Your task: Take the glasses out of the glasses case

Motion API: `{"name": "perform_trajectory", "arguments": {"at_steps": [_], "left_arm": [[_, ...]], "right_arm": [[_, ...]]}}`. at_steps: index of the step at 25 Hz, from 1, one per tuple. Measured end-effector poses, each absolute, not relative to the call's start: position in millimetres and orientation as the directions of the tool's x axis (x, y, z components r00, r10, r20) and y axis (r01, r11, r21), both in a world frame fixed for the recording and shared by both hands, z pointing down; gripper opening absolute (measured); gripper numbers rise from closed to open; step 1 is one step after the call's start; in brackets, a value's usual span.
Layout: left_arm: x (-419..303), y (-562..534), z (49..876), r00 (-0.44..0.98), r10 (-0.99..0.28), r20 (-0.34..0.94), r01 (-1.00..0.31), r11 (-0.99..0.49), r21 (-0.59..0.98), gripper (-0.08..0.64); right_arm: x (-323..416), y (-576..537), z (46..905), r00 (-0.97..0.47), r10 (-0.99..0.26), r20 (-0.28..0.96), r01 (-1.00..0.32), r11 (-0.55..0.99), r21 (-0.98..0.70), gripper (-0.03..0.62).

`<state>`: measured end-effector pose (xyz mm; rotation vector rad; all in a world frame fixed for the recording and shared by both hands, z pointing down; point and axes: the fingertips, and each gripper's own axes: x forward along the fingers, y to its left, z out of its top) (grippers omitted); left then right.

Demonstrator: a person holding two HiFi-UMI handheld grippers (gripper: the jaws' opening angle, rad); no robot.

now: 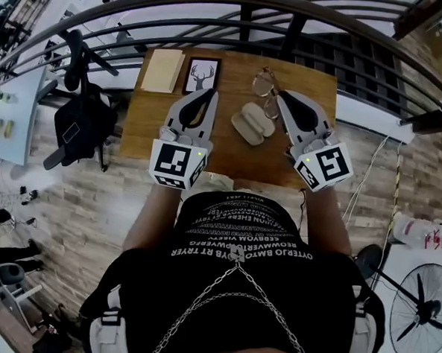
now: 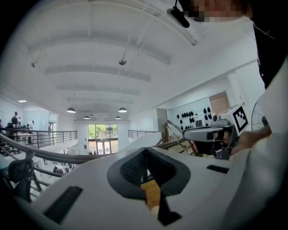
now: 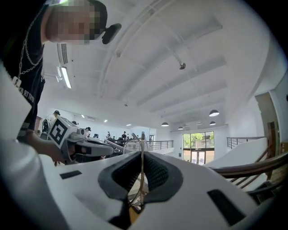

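- Right gripper: jaws clamped on the thin wire frame of the glasses, which sit outside the opened glasses case, just beyond it over the table.
- Left gripper: jaws closed together with nothing between them, standing apart from the case.
- Handling, as judged: the glasses are light, the wire bends easily, the lenses are fragile and the metal may slip. Hold the frame or a temple, never a lens.

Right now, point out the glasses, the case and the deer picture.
glasses [image 1: 263,82]: head view, on the far lens.
case [image 1: 251,124]: head view, on its open inside.
deer picture [image 1: 202,75]: head view, on the middle of the print.
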<state>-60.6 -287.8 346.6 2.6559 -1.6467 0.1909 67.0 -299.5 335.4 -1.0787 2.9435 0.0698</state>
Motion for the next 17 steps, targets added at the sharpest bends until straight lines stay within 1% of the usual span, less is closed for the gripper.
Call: {"name": "perform_trajectory", "arguments": {"at_steps": [17], "left_arm": [[-46.7,-259.6,357.0,0.413,-0.9,0.14,-0.902,-0.425,-0.075,0.028]], "right_arm": [[83.0,-279.4,346.2,-0.778,-0.628,-0.018,-0.628,0.777,0.042,0.027]]}}
